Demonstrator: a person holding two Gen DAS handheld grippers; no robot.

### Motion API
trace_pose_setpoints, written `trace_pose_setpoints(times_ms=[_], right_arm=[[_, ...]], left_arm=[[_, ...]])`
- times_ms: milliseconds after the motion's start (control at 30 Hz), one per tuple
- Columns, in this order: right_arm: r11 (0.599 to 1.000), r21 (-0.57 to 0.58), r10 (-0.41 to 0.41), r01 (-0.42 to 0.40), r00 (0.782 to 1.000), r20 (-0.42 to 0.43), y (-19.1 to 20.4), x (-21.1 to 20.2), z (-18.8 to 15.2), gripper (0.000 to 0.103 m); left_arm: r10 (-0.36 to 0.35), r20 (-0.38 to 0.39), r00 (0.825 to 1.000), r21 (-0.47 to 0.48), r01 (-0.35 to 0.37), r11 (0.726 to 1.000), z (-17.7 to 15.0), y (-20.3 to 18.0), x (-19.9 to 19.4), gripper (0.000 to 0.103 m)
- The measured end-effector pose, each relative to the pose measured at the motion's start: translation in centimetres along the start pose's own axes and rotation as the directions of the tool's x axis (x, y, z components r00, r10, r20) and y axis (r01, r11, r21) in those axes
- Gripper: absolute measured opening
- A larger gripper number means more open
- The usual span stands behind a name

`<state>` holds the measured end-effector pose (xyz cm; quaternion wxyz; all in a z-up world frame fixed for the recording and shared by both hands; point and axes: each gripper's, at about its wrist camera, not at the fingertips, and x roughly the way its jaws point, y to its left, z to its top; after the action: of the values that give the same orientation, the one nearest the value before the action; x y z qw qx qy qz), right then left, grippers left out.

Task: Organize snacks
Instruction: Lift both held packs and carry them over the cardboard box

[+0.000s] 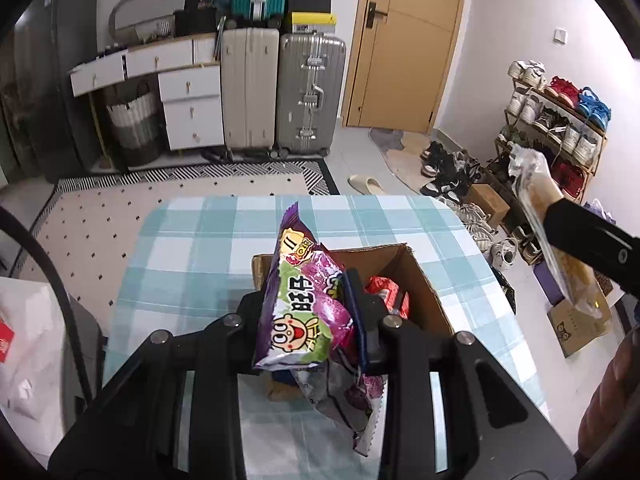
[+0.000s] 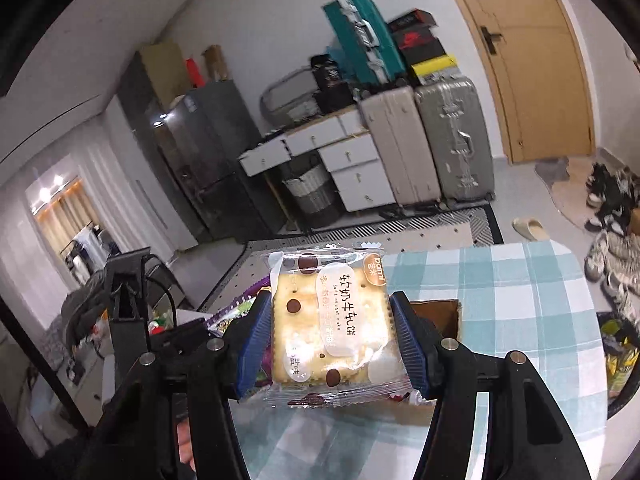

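My left gripper (image 1: 310,316) is shut on a purple and green snack bag (image 1: 308,304) and holds it above an open cardboard box (image 1: 424,280) on the checked table (image 1: 200,240). A red packet (image 1: 386,290) lies inside the box. My right gripper (image 2: 330,336) is shut on a clear-wrapped cracker cake pack (image 2: 330,320), held above the table near the box (image 2: 444,314). In the left wrist view the right gripper and its pack (image 1: 548,216) hang in the air to the right of the box.
Suitcases (image 1: 280,92), a white drawer desk (image 1: 188,92) and a laundry basket (image 1: 134,124) stand along the far wall. A wooden door (image 1: 404,40) is behind. A shoe rack (image 1: 560,120) and loose shoes fill the right floor. A patterned rug (image 1: 120,216) lies beyond the table.
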<state>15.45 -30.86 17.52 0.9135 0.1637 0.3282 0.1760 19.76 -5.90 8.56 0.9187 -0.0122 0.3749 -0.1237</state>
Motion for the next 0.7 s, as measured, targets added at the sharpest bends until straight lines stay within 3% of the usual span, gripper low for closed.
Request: trace_pose_setpoints(times_ms=[133, 400, 700], right_arm=[[0.999, -0.016, -0.044, 0.043, 0.998, -0.037, -1.5, 3.2, 0.8, 0.059], [0.997, 0.019, -0.068, 0.070, 0.993, -0.093, -5.3, 8.1, 0.3, 0.059], [0.996, 0.028, -0.082, 0.087, 0.985, -0.149, -8.0, 11.2, -1.7, 0.059]], left_arm=[[0.013, -0.017, 1.000, 0.038, -0.013, 0.999, 0.4, -0.7, 3.3, 0.028], [-0.031, -0.088, 0.996, 0.027, 0.033, 0.999, 0.1, -1.3, 9.0, 0.028], [-0.058, -0.121, 0.991, 0.034, 0.063, 0.997, -0.2, -1.7, 12.4, 0.028]])
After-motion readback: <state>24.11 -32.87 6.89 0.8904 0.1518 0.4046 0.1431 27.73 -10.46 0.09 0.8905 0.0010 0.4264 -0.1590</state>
